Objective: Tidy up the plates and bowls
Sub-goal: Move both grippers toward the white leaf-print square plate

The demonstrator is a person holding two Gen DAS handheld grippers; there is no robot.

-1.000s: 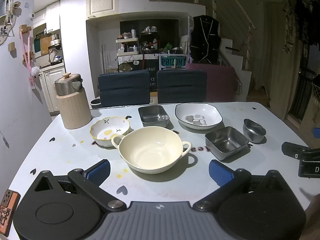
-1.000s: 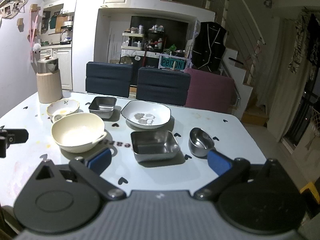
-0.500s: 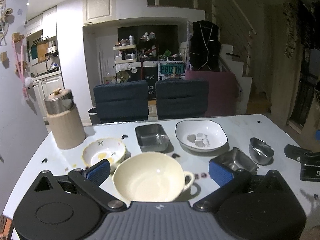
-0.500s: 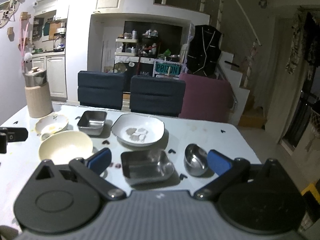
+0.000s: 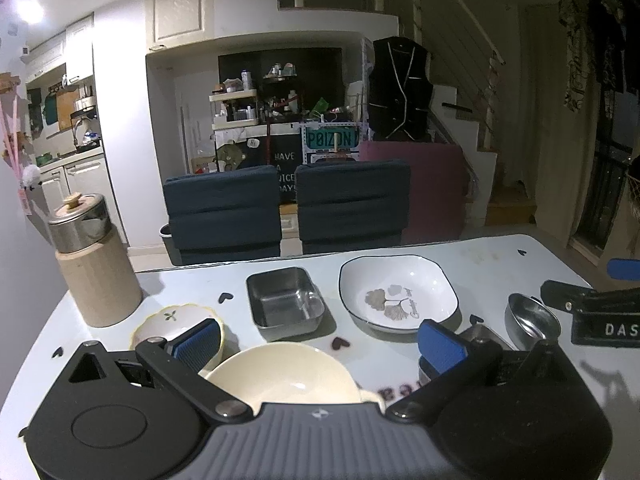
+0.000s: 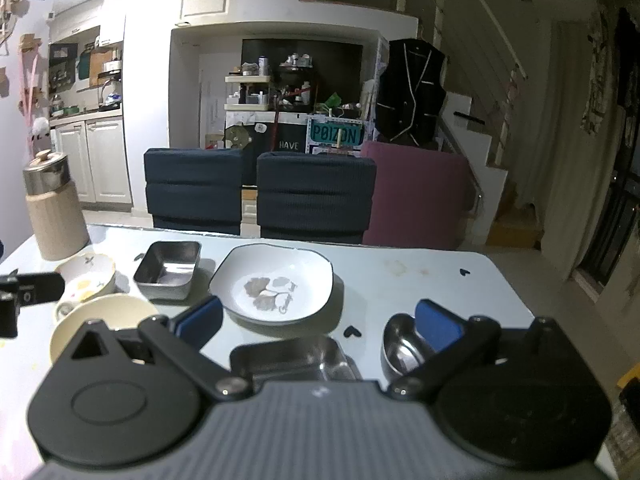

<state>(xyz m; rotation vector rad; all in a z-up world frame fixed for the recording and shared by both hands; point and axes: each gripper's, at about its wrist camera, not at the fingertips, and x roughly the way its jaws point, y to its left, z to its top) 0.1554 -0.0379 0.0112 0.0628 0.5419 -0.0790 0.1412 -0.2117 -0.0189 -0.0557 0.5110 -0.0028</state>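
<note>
On the pale table (image 5: 492, 256) stand a cream two-handled bowl (image 5: 288, 376), a small flowered bowl (image 5: 160, 322), a small steel tray (image 5: 284, 302), a white leaf-print plate (image 5: 396, 292), a larger steel tray (image 6: 292, 358) and a small round steel bowl (image 5: 528, 320). My left gripper (image 5: 320, 344) is open and empty, above the near side of the cream bowl. My right gripper (image 6: 318, 320) is open and empty, above the larger steel tray, with the round steel bowl (image 6: 400, 348) behind its right finger. The right gripper also shows at the right edge of the left wrist view (image 5: 592, 308).
A beige canister with a steel lid (image 5: 90, 260) stands at the table's far left. Two dark blue chairs (image 5: 288, 208) and a maroon seat (image 5: 432, 192) line the far edge. The table's right edge (image 6: 516, 296) drops to the floor.
Both grippers have tilted up and drawn back, so the dishes sit lower in both views. The cream bowl and larger tray are now partly hidden behind the gripper bodies. Nothing was grasped.
</note>
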